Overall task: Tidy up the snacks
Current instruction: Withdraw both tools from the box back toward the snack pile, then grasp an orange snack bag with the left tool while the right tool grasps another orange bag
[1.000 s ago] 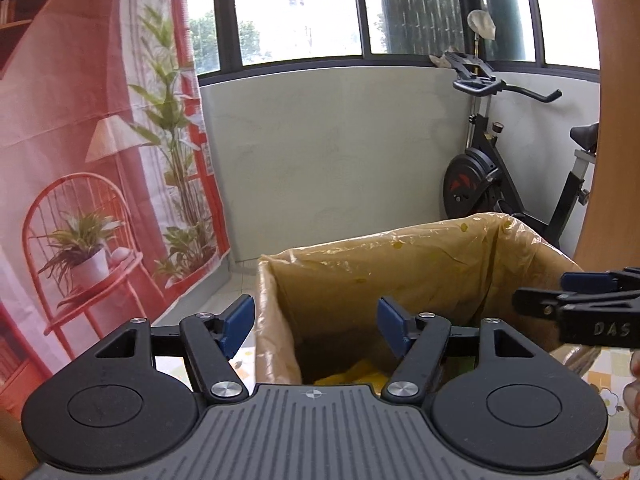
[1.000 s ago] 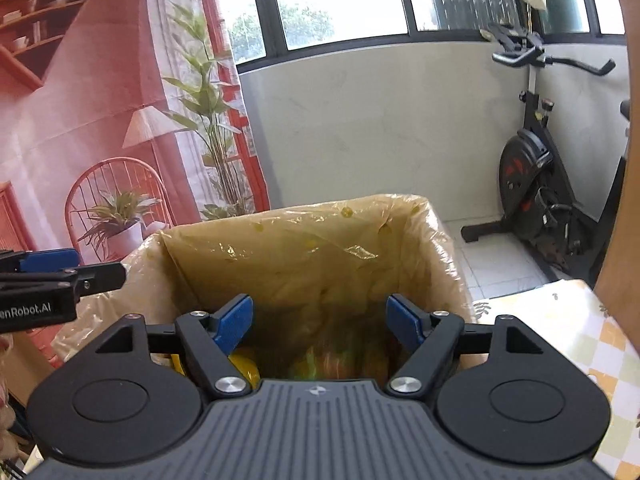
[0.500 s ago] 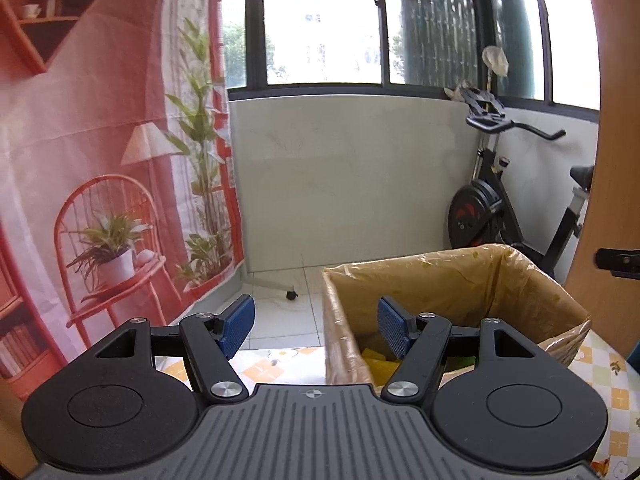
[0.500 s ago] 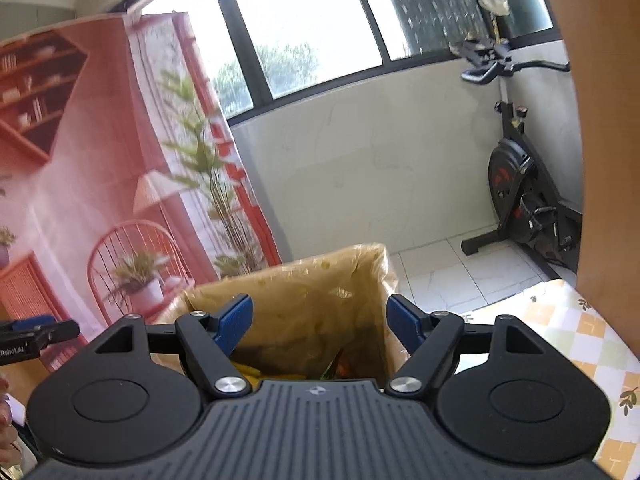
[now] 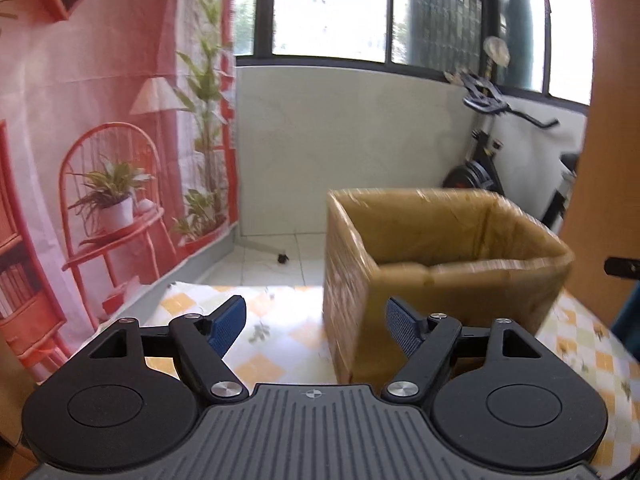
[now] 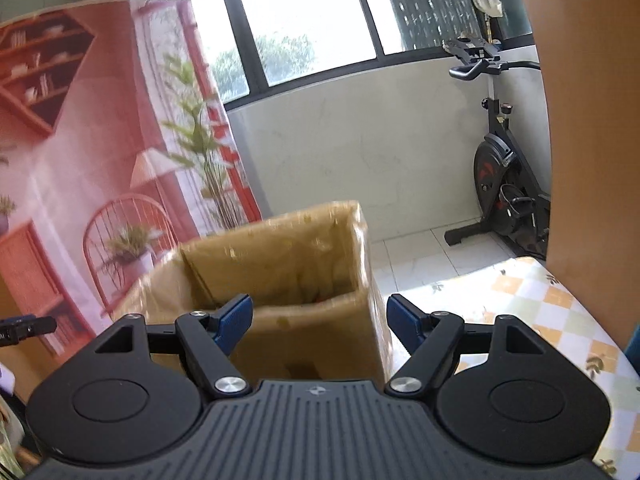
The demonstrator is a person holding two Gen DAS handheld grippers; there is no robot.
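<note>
Both grippers are backing away from cardboard box (image 5: 440,280) | left gripper (image 5: 316,324) jaws opening, empty | right gripper (image 6: 320,322) spread, empty | box lying ahead of both.

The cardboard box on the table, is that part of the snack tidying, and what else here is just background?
Part of the job:
cardboard box, open-topped, contents not visible
left gripper, jaws opening, nothing between them
right gripper, open, empty

Just background:
exercise bike
checked tablecloth
printed backdrop
</note>
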